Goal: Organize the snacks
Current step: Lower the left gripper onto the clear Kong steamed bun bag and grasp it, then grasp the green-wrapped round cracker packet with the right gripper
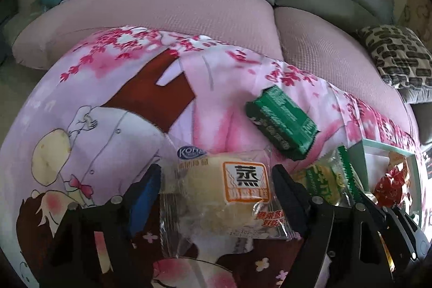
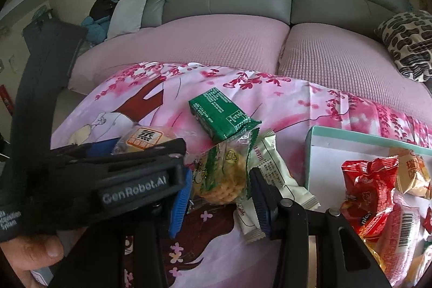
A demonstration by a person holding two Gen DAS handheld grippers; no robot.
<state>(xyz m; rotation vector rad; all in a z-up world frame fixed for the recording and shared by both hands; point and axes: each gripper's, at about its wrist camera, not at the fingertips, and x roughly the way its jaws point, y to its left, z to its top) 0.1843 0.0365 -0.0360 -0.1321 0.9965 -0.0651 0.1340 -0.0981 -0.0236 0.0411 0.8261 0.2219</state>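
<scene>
My left gripper [image 1: 216,190] is open around a clear-wrapped steamed cake [image 1: 216,193] that lies on the pink cloth; its jaws stand on either side, not closed on it. The cake also shows in the right wrist view [image 2: 145,139]. My right gripper [image 2: 221,193] is open around a clear green-edged packet of lattice crackers [image 2: 224,174], seen in the left wrist view [image 1: 324,180]. A white sachet [image 2: 272,180] lies under that packet. A green packet [image 1: 283,120] [image 2: 221,115] lies farther back. A teal-rimmed white box [image 2: 351,136] at right holds red and orange snack bags [image 2: 370,185].
The pink cartoon-print cloth [image 1: 108,126] covers the surface in front of a sofa with pink seat covers [image 2: 216,42] and grey backs. A patterned cushion [image 2: 407,45] sits at right. A white pillow [image 2: 129,10] and dark clothes lie at left.
</scene>
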